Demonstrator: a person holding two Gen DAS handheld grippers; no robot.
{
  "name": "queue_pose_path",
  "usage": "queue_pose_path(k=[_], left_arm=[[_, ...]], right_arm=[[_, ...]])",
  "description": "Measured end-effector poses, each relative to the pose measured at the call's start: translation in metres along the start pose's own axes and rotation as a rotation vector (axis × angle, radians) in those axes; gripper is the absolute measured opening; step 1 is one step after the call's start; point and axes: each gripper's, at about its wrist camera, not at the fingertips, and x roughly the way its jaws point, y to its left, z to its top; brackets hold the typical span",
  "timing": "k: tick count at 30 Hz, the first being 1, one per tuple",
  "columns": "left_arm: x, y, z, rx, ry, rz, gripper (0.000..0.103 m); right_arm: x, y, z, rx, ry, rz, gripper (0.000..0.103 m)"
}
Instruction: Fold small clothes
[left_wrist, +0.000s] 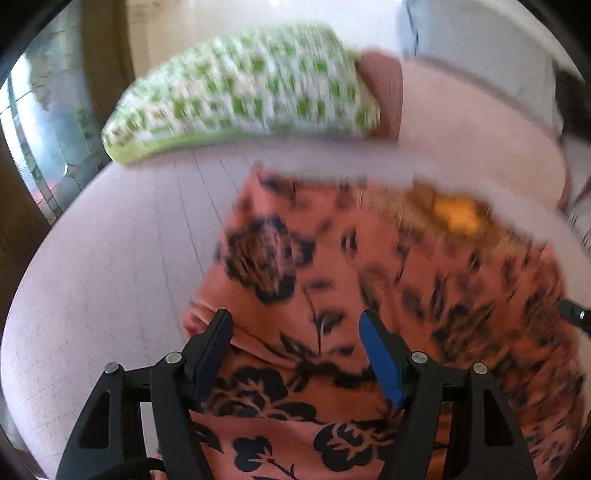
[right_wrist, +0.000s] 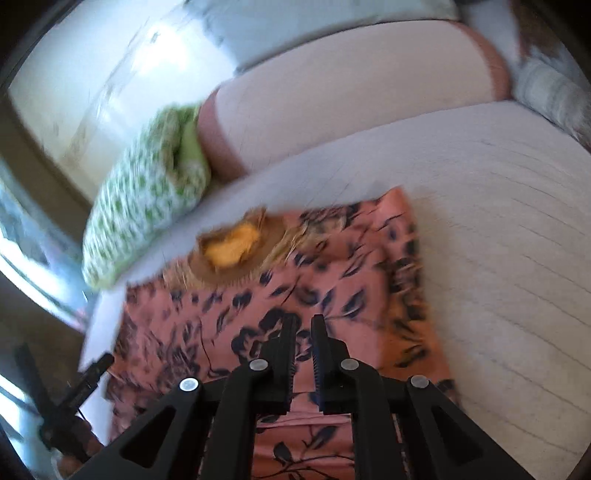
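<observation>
A salmon-pink garment (left_wrist: 369, 295) printed with dark flowers lies spread on the pale bed sheet (left_wrist: 110, 258), with a yellow-orange patch (left_wrist: 458, 214) near its far edge. My left gripper (left_wrist: 295, 325) hovers open over the garment's near left part, and cloth shows between its wide-set fingers without touching them. In the right wrist view the same garment (right_wrist: 351, 280) and its yellow patch (right_wrist: 232, 243) appear. My right gripper (right_wrist: 303, 325) is shut above the cloth's near middle. No fabric shows pinched at its tips. Both views are blurred.
A green-and-white patterned pillow (left_wrist: 240, 96) (right_wrist: 144, 206) lies beyond the garment, beside a large pink cushion (left_wrist: 480, 122) (right_wrist: 351, 122). The sheet (right_wrist: 498, 258) stretches out right of the garment. A window (left_wrist: 44, 129) is at the left. A black part of the other tool (right_wrist: 92, 373) shows low left.
</observation>
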Motion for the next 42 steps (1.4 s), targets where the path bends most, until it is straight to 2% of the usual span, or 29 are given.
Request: queue_pose_path(k=[2,3,4,6,8,10,12,13,15,17,19,21,23,26,28,29,33,35,36,37,38,39,40,42], left_arm=[[0.014,-0.003,-0.002,0.038,0.046,0.028,0.073],[0.012,-0.004,-0.001,0.049,0.038,0.031,0.073],[0.009,-0.003,0.0,0.045,0.037,0.027,0.073],[0.003,0.001,0.002,0.005,0.024,-0.017,0.073],[0.0,0.001,0.005,-0.017,0.011,-0.079,0.073],[-0.001,-0.004,0.005,-0.009,0.001,-0.122,0.073],[-0.001,-0.015,0.003,0.026,-0.001,-0.146,0.073],[0.001,-0.021,0.001,0.048,0.007,-0.138,0.073],[0.013,-0.032,-0.005,0.124,0.052,-0.074,0.073],[0.011,-0.04,-0.007,0.177,0.025,-0.029,0.076],[0.008,-0.04,-0.006,0.162,0.03,-0.036,0.076],[0.004,-0.035,-0.002,0.116,0.015,-0.078,0.076],[-0.003,-0.032,0.0,0.081,-0.016,-0.116,0.076],[-0.007,-0.033,-0.002,0.084,-0.042,-0.082,0.077],[0.009,-0.033,-0.002,0.093,0.014,-0.044,0.079],[0.019,-0.031,-0.003,0.094,0.046,-0.042,0.081],[0.015,-0.03,0.005,0.092,0.012,-0.05,0.082],[0.014,-0.03,0.005,0.08,0.009,-0.072,0.082],[0.016,-0.031,0.004,0.089,0.017,-0.06,0.082],[0.019,-0.032,0.002,0.106,0.022,-0.047,0.082],[0.019,-0.034,0.001,0.117,0.011,-0.043,0.082],[0.018,-0.034,0.001,0.121,0.008,-0.039,0.082],[0.015,-0.037,0.0,0.118,0.008,-0.04,0.082],[0.012,-0.032,0.001,0.096,0.007,-0.052,0.082]], right_arm=[[0.031,0.002,-0.007,-0.027,0.152,-0.082,0.011],[0.036,-0.001,-0.011,-0.023,0.178,-0.087,0.011],[0.033,-0.004,-0.011,-0.003,0.15,-0.073,0.01],[0.028,-0.006,-0.007,0.028,0.169,-0.057,0.01],[0.019,-0.003,-0.006,0.035,0.125,0.02,0.011],[0.015,0.007,-0.008,-0.002,0.111,0.059,0.011],[0.021,0.018,-0.012,-0.027,0.134,0.112,0.011],[0.028,0.023,-0.015,-0.037,0.16,0.136,0.011],[0.042,0.034,-0.026,-0.074,0.235,0.118,0.012],[0.044,0.044,-0.03,-0.142,0.228,0.089,0.011],[0.041,0.046,-0.025,-0.149,0.254,0.092,0.011],[0.037,0.041,-0.02,-0.13,0.22,0.108,0.011],[0.029,0.031,-0.006,-0.1,0.131,0.084,0.011],[0.031,-0.002,0.009,0.012,0.098,0.07,0.011],[0.044,-0.024,0.012,0.098,0.103,0.05,0.011],[0.05,-0.028,0.013,0.109,0.115,0.055,0.011],[0.039,-0.024,0.017,0.109,0.109,0.089,0.012],[0.025,-0.024,0.017,0.104,0.034,0.126,0.012],[0.022,-0.022,0.017,0.098,0.001,0.116,0.012],[0.026,-0.024,0.016,0.103,0.007,0.084,0.014],[0.037,-0.028,0.014,0.117,0.054,0.038,0.02],[0.048,-0.034,0.01,0.139,0.111,0.029,0.021],[0.044,-0.039,0.007,0.159,0.076,0.056,0.02],[0.035,-0.038,0.009,0.178,0.094,0.066,0.02]])
